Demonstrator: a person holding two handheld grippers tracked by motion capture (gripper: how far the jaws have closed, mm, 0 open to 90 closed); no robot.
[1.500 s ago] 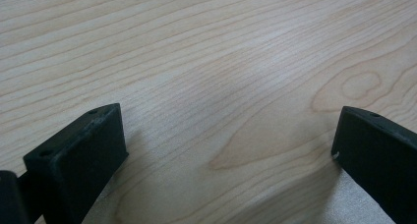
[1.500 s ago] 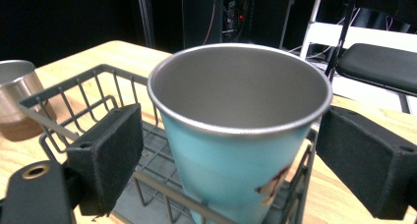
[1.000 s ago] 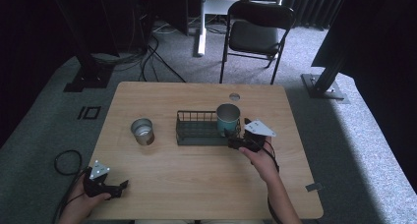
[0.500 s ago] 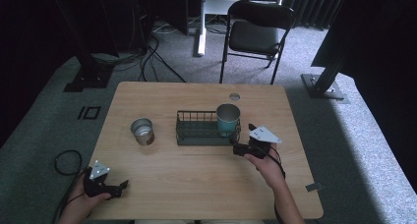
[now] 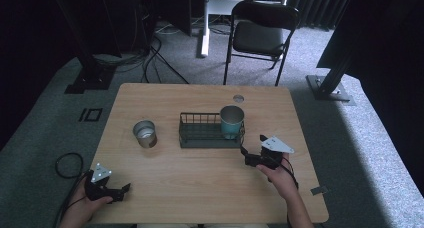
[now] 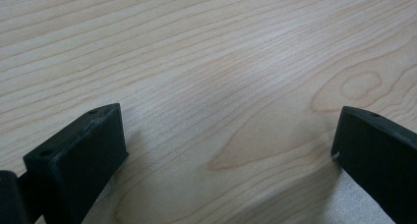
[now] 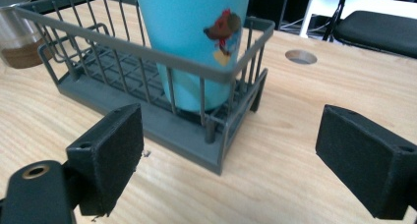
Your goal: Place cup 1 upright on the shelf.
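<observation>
Both tongs gape wide and empty: right tongs [image 5: 248, 155] near the basket [image 5: 200, 137], left tongs [image 5: 122, 190] at the table's [image 5: 200, 188] corner.

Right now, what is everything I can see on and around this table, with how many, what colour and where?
Light wooden table: one, pale wood, centre, with a round hole near its far edge.
Dark grey wire basket: one, grey, mid-table.
Turquoise plastic cup with a cartoon picture: one, upright in the basket's right end.
Silver metal cup: one, on the table left of the basket.
Black folding chair: one, beyond the table.
Grey carpet floor: all around, with black cables at left.
Left gripper: one, black, open, at the near left corner, over bare wood.
Right gripper: one, black, open, just near of the basket's right end.
Hands: two, holding the grippers.
</observation>
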